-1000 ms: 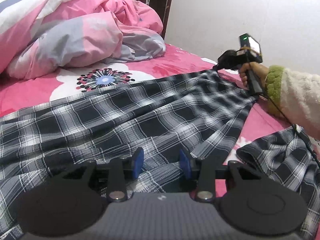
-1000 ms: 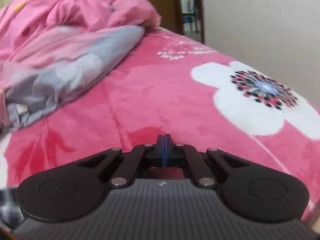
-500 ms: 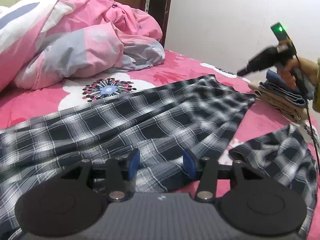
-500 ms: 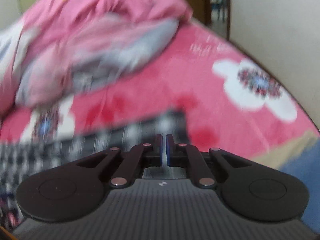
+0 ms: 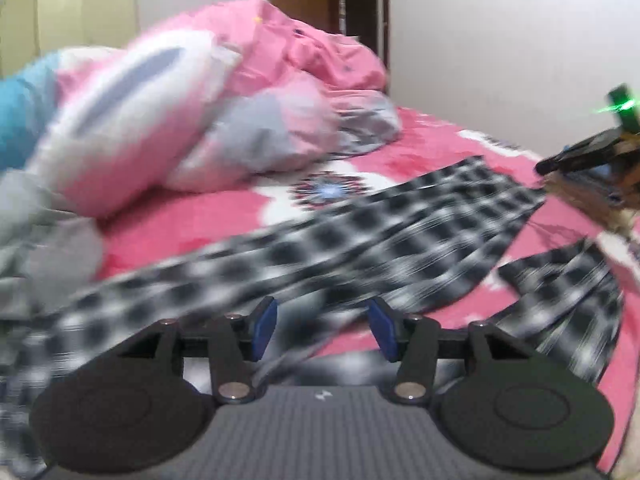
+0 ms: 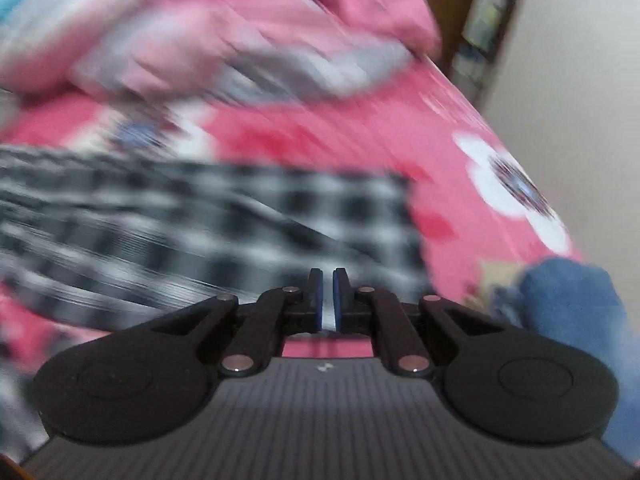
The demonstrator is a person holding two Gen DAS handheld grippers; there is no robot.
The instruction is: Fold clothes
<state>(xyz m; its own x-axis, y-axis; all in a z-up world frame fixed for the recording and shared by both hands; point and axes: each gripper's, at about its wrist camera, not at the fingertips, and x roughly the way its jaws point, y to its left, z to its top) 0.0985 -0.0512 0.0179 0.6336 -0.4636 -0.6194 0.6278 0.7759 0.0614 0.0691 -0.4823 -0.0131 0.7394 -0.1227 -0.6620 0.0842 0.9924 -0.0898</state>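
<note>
A black-and-white plaid garment [image 5: 360,236] lies spread across a pink flowered bed [image 5: 208,216], with a rumpled pink and grey duvet [image 5: 224,92] heaped beyond it toward the wall. Above the near edge of the plaid garment, the left hand-held gripper [image 5: 322,332] hovers with its jaws about half apart and opening, its blue pads [image 5: 264,330] clear of the cloth and nothing between them. The right hand-held gripper [image 6: 327,300] hangs over the far corner of the plaid garment [image 6: 224,224], its jaws nearly together with only a thin slit showing, gripping nothing. Seen from the left wrist, the same right hand-held gripper [image 5: 576,160] sits past the garment's far end, a green light glowing on top. A blue folded cloth [image 6: 572,300] rests just beside that end of the plaid garment. Both views are blurred.
</note>
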